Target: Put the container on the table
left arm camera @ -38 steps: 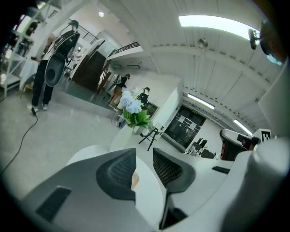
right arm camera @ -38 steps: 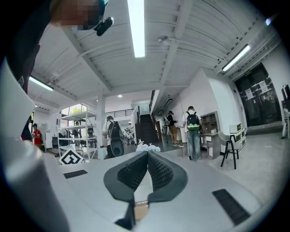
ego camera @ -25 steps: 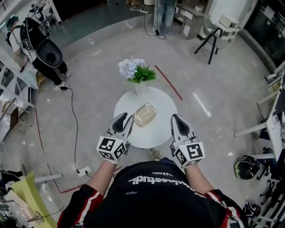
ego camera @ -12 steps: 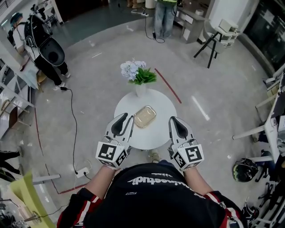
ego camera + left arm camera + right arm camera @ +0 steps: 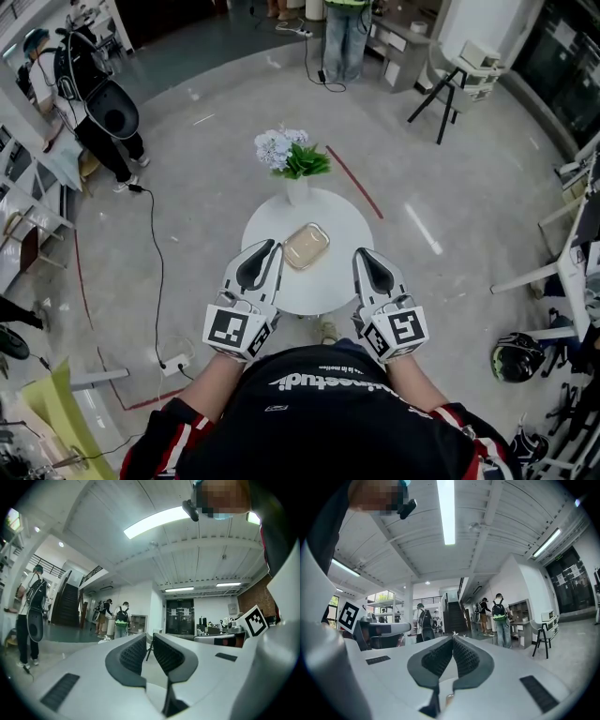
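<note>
The container (image 5: 306,246), a clear rectangular box with pale contents, rests on the round white table (image 5: 328,281) in the head view. It is hidden from both gripper views. My left gripper (image 5: 274,249) hovers at the table's near left edge, beside the container and apart from it. Seen along its own jaws, the left gripper (image 5: 150,639) is closing, with a narrow gap and nothing between the pads. My right gripper (image 5: 360,255) is held over the table's near right edge. In its own view the right gripper (image 5: 453,638) is shut and empty, tips touching.
A white vase of flowers (image 5: 292,159) stands at the table's far edge. A black cable (image 5: 157,272) and a red floor line (image 5: 354,178) cross the grey floor. A person with a backpack (image 5: 94,94) stands far left; a tripod stand (image 5: 450,84) is far right.
My left gripper has risen toward the camera and its jaws have narrowed. The right gripper shifted slightly. The container has stayed on the table.
</note>
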`<state>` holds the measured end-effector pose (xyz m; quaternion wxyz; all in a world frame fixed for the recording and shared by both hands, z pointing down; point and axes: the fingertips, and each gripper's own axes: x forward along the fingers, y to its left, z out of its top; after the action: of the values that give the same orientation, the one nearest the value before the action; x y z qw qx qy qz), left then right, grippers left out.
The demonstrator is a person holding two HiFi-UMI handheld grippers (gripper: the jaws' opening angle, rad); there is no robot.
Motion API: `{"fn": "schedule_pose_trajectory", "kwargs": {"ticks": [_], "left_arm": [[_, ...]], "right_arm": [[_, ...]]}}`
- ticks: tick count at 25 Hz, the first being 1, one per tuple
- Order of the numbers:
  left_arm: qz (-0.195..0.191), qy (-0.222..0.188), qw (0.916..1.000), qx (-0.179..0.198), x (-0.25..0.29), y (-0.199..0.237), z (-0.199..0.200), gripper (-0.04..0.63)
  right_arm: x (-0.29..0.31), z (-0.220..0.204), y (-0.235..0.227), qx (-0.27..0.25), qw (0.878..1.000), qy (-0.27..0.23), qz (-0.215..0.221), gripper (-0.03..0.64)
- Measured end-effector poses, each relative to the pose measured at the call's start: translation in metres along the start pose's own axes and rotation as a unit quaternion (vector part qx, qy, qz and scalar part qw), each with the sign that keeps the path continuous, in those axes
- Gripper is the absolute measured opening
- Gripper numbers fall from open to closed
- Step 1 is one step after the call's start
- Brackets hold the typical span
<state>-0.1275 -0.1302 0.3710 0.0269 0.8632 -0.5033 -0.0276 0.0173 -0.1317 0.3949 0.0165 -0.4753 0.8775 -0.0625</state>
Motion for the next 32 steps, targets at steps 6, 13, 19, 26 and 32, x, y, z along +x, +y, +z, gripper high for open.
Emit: {"fn": "schedule_pose_trajectory", "kwargs": {"ticks": [6,13,19,26,32], "left_arm": [[0.0,0.008,1.0,-0.003,-0.001,-0.001,-0.008,0.048],[-0.003,-0.004,1.0,-0.008,-0.004,-0.002,-0.007,0.029],[-0.005,-0.009,0.9999,-0.007,-0.007,-0.005,-0.005,0.028],[-0.005,-0.011,0.9999,-0.007,-0.008,-0.003,-0.002,0.028],[-0.007,-0.009,0.9999,-0.008,-0.006,-0.005,-0.003,0.028]], "right_arm": [[-0.006,0.001,0.003,-0.001,1.0,0.002,-0.001,0.0],[-0.01,-0.002,0.009,-0.011,1.0,0.005,0.002,0.005],[-0.011,0.001,0.012,-0.018,1.0,0.004,0.005,-0.002],[-0.01,0.003,0.016,-0.022,1.0,0.002,0.009,-0.002],[-0.01,0.004,0.015,-0.021,1.0,0.004,0.005,-0.002]]}}
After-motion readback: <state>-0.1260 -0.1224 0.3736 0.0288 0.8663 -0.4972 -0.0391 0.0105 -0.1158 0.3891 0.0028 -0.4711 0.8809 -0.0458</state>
